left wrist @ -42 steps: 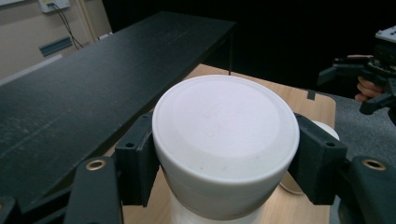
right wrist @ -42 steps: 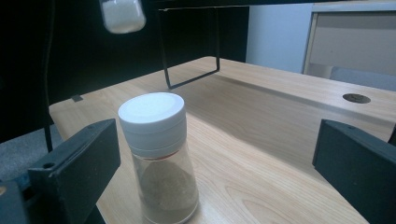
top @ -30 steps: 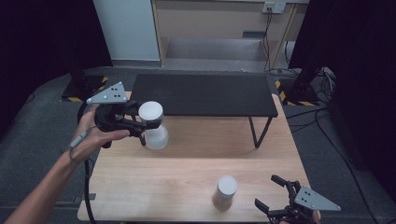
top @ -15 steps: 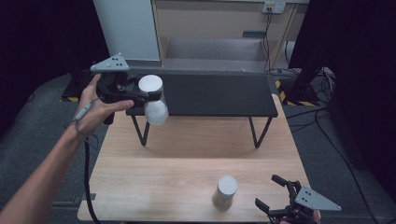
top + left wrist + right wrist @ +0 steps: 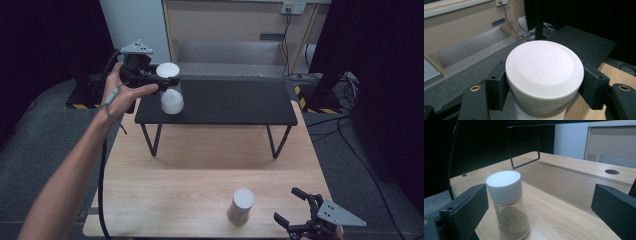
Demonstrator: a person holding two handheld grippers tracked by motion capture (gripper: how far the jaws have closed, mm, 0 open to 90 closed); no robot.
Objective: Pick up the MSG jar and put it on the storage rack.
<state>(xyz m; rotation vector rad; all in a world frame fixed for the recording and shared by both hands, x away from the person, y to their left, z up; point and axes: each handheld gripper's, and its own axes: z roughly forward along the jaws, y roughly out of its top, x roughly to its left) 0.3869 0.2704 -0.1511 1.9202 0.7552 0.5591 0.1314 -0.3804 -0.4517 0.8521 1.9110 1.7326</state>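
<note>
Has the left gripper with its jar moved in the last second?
Yes. The left gripper, shut on the jar, has carried it away from the person, from over the wooden table to over the black shelf.

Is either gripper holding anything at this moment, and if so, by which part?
The left gripper holds a white-capped jar, its jaws clamped on the sides of the cap. The right gripper is open and holds nothing; the second jar stands free on the table.

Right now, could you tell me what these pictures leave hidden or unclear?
- Held jar, left gripper view: its cap hides the body and contents.
- Left gripper, high view: whether the jar bottom touches the black shelf is unclear.
- Right gripper, high view: partly cut off by the bottom edge.
</note>
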